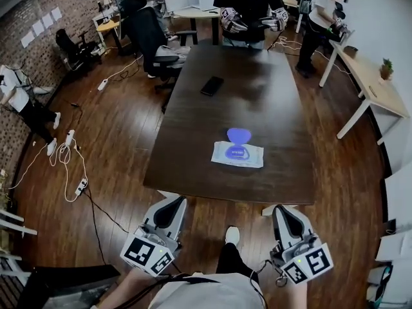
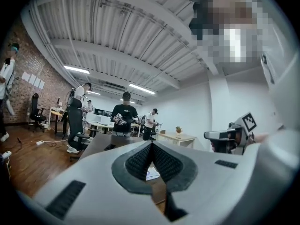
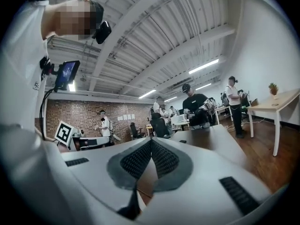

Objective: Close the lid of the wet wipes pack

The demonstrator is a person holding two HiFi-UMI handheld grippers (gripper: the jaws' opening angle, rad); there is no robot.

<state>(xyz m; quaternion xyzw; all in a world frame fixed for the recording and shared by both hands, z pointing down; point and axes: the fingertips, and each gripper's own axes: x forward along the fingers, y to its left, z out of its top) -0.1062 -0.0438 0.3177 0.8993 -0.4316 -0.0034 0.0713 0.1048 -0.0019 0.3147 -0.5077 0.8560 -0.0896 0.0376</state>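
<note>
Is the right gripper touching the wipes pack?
Apart. The head view shows the right gripper at the near edge of the table, with bare wood between it and the wet wipes pack.

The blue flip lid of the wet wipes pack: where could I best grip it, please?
Probably the rounded free edge of the blue flip lid, from the far side: it lies folded open beyond the white wet wipes pack, hinged there.
</note>
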